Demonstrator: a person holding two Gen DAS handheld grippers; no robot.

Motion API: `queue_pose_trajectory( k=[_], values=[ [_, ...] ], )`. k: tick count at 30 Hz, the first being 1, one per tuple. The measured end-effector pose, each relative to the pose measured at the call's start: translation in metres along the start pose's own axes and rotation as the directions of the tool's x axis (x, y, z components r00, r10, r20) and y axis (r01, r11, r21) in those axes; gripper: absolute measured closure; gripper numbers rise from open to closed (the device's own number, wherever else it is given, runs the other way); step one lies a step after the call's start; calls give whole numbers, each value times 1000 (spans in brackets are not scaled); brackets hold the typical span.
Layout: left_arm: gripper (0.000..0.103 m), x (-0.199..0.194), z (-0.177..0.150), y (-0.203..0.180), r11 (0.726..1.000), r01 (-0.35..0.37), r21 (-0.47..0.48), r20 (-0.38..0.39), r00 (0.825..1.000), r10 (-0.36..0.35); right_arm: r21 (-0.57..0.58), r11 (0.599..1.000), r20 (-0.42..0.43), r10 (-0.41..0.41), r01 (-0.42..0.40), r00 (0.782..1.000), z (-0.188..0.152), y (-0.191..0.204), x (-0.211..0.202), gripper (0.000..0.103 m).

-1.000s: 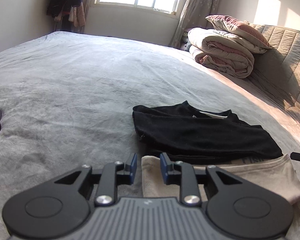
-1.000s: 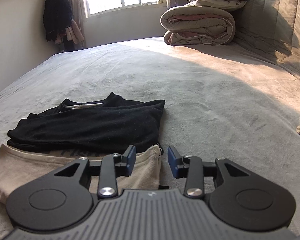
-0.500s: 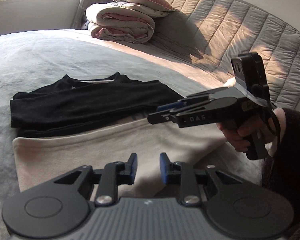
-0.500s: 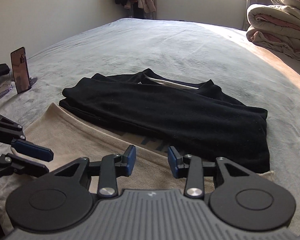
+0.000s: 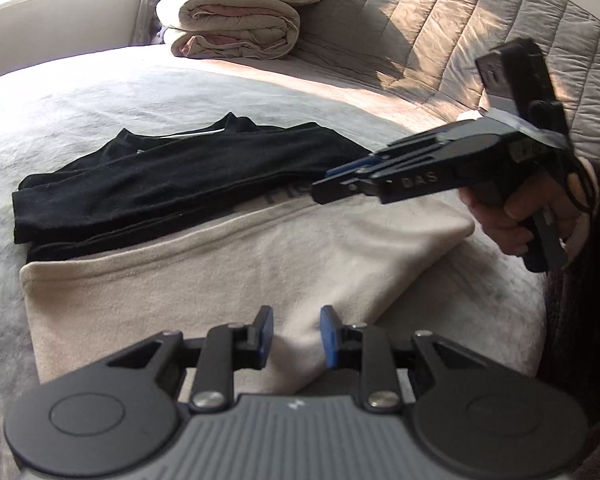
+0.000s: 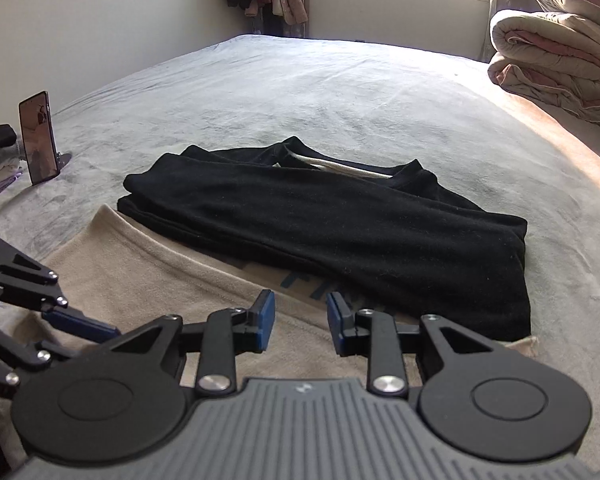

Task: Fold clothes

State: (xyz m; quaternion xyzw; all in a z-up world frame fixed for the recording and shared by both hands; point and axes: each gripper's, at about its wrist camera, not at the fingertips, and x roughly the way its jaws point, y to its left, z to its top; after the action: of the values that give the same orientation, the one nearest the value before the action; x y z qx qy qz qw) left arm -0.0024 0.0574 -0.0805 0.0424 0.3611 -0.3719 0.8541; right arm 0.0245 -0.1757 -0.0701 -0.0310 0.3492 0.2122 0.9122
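Fingers first: the left gripper (image 5: pixel 296 338) hovers with its blue pads parted over the near hem of a beige, soft-knit T-shirt (image 5: pixel 228 276), nothing pinched between them. The right gripper (image 6: pixel 300 320), held in a person's hand (image 5: pixel 504 220), is narrowing its jaws just above the same hem farther along, and no cloth sits between its pads either.

Just beyond both sets of fingertips, the beige shirt lies flat on a grey plush bedspread (image 6: pixel 320 92), its bottom edge nearest the fingers and dark printed lettering partly showing. Past that, a black cotton garment (image 6: pixel 340 216), already folded into a long rectangle with a pale neck label showing, rests across the beige shirt's far half.

Judging by this layout, the step in hand is catching the beige hem at two places. Done well, each gripper would lower until one pad slides under the hem edge, pinch both layers near the corners, and lift evenly so the cloth stays taut and unwrinkled.

Far beyond the fingers sit a rolled cream duvet (image 5: pixel 228 24) and a propped phone (image 6: pixel 38 138).
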Motion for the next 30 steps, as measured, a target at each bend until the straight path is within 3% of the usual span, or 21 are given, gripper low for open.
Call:
queue_pose_trajectory(
  k=[3,7,12,20,26,30],
  values=[
    [75,4,0,-4,1000,-5,26,-16,1000,5,-16,999,-21,40,-40,999,-18,18,-22,73],
    [73,6,-2,-8,998,-13,66,-30,999,15,-78,997,-61,-3,-2,998,-45,40,-37,73],
    [71,5,-4,-8,997,-16,70,-33,999,18,-13,1000,-102,-23,22,995,-65,32,-32,75],
    [62,-10,-5,-1,999,-41,22,-10,999,41,88,996,-71,-27,33,997,-55,20,-48,74],
    [61,-19,-2,2,998,-48,-32,22,999,49,162,987,-20,-15,18,1000,-49,12,-61,72],
    [61,-18,-3,2,997,-75,-8,26,997,75,141,990,9,-3,2,1000,-43,29,-49,72]
  ],
)
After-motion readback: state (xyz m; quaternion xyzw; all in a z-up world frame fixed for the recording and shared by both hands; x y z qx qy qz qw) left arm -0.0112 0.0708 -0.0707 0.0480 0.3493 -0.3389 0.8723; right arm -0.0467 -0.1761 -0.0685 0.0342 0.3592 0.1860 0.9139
